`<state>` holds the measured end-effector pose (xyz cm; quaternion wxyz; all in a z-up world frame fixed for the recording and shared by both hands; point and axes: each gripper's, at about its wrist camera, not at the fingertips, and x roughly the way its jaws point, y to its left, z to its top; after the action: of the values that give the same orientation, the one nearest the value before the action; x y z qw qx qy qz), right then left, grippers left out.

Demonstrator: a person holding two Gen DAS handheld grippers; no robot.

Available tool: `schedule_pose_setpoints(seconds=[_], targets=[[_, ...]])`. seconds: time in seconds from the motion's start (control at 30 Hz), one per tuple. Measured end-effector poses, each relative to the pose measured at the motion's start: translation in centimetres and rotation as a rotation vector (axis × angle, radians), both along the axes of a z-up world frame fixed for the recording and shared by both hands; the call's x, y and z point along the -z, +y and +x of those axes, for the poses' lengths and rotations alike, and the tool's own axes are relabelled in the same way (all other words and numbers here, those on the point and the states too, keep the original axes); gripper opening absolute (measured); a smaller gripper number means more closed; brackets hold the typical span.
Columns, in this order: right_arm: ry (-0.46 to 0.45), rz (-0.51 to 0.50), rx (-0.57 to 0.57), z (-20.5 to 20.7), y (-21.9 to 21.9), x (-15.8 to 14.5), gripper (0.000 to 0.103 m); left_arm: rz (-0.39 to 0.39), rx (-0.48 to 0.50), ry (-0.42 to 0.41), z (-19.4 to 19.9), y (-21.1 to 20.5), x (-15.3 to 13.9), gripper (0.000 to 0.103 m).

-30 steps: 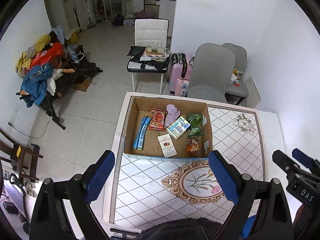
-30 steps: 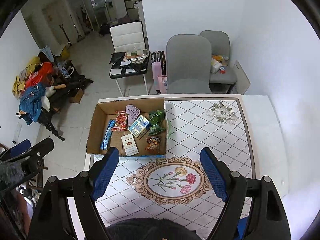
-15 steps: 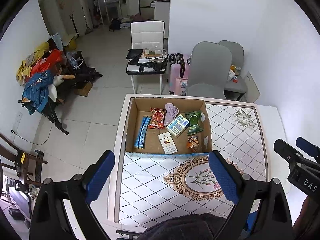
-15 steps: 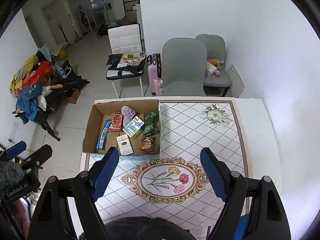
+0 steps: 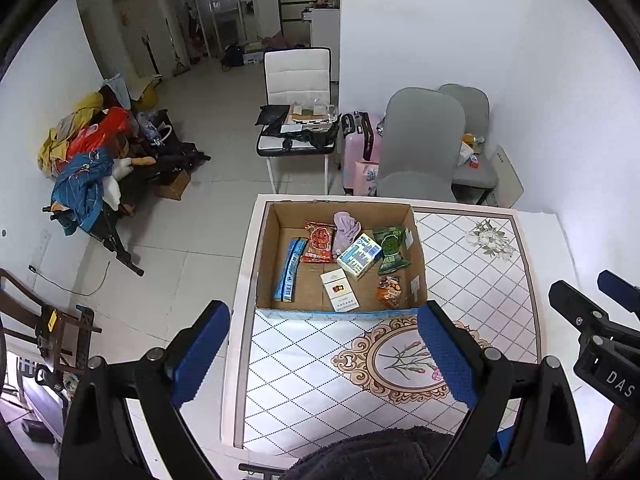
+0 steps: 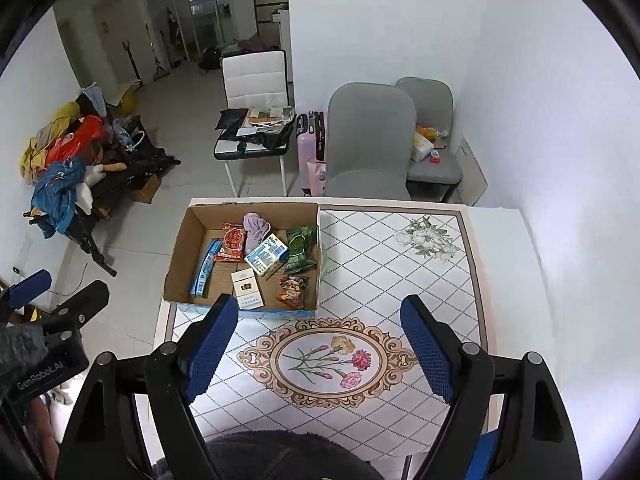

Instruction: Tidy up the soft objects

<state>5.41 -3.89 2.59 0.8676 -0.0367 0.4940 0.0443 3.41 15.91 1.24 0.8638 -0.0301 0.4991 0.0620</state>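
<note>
Cardboard box (image 5: 340,216) of soft packets

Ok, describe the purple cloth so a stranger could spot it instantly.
Find the open cardboard box on the patterned table. The purple cloth lies crumpled against its far wall, between a red snack packet and a green one: the only fabric among packaging.

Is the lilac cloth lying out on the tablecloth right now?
No, the lilac cloth lies inside the cardboard box, at its far side among the snack packets.
</note>
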Motion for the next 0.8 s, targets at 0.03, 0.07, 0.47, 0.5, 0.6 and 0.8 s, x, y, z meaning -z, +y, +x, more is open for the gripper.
schedule_pose_setpoints(seconds=[0.03,0.07,0.47,0.5,0.6,0.8], targets=[[-0.001,0.003,-0.004,0.1,0.1,0.1,0.085,0.0,0.0,-0.002,0.0,0.0,0.0,0.096],[-0.002,0.005,-0.006,0.0,0.1,0.0,0.085,0.002,0.0,-0.004,0.0,0.0,-0.1,0.096],[-0.01,0.003,-0.014,-0.5,0.5,-0.3,0.085,-0.002,0.015,-0.003,-0.3,-0.7,-0.5,0.096],[-0.01,0.001,-0.011,-0.4,0.5,-0.2,0.085,-0.002,0.016,-0.002,-0.3,-0.8,-0.5,0.096],[-0.002,0.004,-0.001,-0.4,0.3,0.0,0.085,-0.002,0.018,-0.004,-0.4,-1.0,-0.4,0.096],[-0.004,0.002,0.016,-0.6,-0.1,0.1,0.085,-0.016,0.019,0.001,-0.4,-1.0,-0.2,0.096]])
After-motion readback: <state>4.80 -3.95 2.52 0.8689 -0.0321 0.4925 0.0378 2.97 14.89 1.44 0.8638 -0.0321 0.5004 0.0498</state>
